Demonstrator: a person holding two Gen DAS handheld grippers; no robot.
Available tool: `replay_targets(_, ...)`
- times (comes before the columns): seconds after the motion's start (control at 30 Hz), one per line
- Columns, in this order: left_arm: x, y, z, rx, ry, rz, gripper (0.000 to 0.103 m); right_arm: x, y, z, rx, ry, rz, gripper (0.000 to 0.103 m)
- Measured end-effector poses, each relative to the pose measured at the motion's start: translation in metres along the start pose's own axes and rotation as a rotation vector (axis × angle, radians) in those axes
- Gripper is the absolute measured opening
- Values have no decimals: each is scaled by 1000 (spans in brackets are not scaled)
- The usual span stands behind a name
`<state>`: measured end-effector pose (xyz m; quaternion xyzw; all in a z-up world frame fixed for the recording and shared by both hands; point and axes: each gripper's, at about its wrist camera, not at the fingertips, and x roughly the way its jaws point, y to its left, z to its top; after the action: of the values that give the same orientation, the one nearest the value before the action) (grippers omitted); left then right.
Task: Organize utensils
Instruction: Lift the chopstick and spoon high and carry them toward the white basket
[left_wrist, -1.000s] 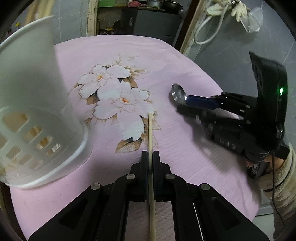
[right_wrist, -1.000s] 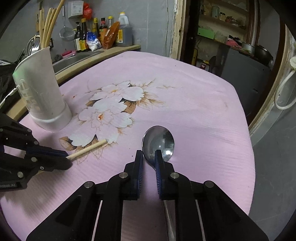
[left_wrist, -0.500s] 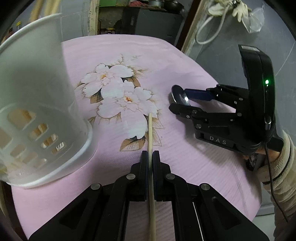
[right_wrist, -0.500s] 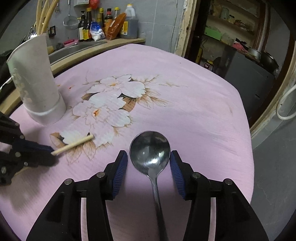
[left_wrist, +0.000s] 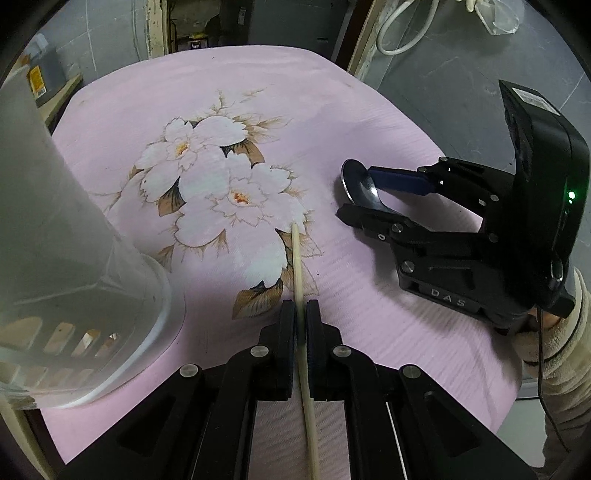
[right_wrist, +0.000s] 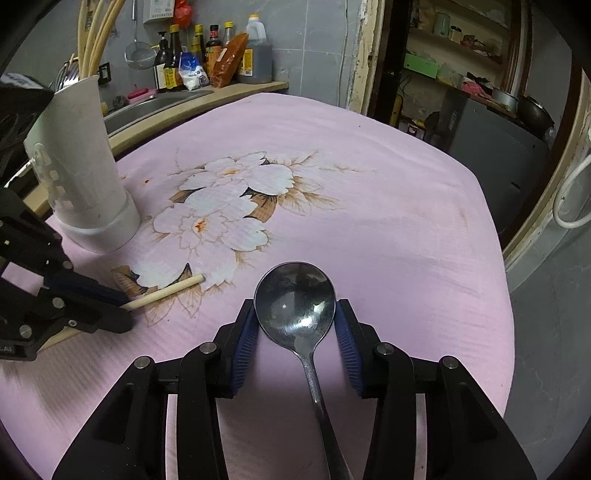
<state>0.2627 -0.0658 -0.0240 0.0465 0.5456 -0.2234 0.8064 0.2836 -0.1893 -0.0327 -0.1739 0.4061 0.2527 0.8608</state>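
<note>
My left gripper (left_wrist: 301, 308) is shut on a pale wooden chopstick (left_wrist: 298, 266) whose tip rests on the pink flowered cloth (left_wrist: 258, 92); it also shows in the right wrist view (right_wrist: 166, 291). My right gripper (right_wrist: 295, 317) is open, its blue pads (right_wrist: 245, 339) on either side of the bowl of a metal spoon (right_wrist: 295, 299) that lies on the cloth. The spoon also shows in the left wrist view (left_wrist: 356, 182). A white slotted utensil holder (right_wrist: 79, 166) with several chopsticks stands at the left, close to my left gripper (left_wrist: 55, 240).
A counter with a sink and several bottles (right_wrist: 207, 55) runs behind the table. A dark cabinet (right_wrist: 491, 147) and a doorway stand at the far right. The table edge drops off to grey floor (right_wrist: 554, 314) on the right.
My right gripper opened and let go of the spoon, which now lies between its spread fingers. My left gripper kept its grip on the chopstick and shifted slightly toward the holder.
</note>
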Motion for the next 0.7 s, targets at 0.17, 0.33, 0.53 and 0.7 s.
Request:
replay_targets(0.17, -1, -5, -7, -7, -70, 10, 3, -7, 3, -4, 5, -21, -2, 39)
replay_targets(0.33, -11, -2, -21, -73, -187, -64, 2, -27, 8, -10, 15, -94, -14, 39)
replay_targets(0.53, -52, -5, -45, -96, -464, -37, 3, -62, 29, -20, -35, -257, -79, 39)
replay_targets(0.7, -72, -6, -54, -118, -639, 22, 3, -85, 43, -24, -26, -394, -114, 39)
